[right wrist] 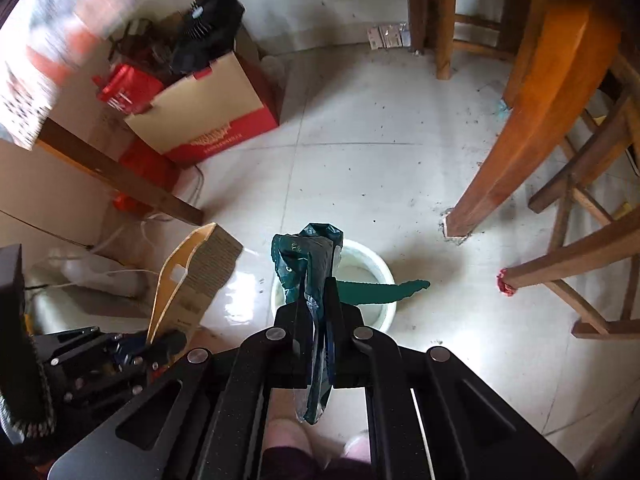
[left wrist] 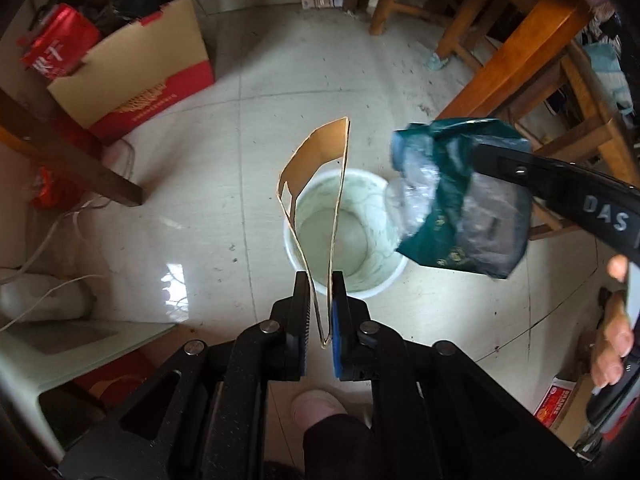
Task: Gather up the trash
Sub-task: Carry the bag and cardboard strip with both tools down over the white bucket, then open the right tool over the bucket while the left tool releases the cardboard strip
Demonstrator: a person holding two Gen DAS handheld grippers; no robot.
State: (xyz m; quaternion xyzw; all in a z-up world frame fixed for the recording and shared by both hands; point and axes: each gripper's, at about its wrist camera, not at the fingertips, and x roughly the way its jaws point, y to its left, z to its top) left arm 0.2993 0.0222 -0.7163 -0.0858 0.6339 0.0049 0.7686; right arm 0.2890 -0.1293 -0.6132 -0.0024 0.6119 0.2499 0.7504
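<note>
Left wrist view showed the left gripper (left wrist: 320, 308) with jaws clamped on folded cardboard (left wrist: 316, 184), the right gripper (right wrist: 314, 308) pinching a green wrapper (left wrist: 452, 196) at three o'clock; both should release only once centred over the white bin (left wrist: 352, 280) on the floor beyond.

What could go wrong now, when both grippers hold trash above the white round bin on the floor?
1. The folded brown cardboard piece in the left gripper looks nearly as long as the white round plastic bin is wide, so it may catch on the rim.
2. The crumpled green plastic bag in the right gripper hangs near the rim and may land on the floor.
</note>
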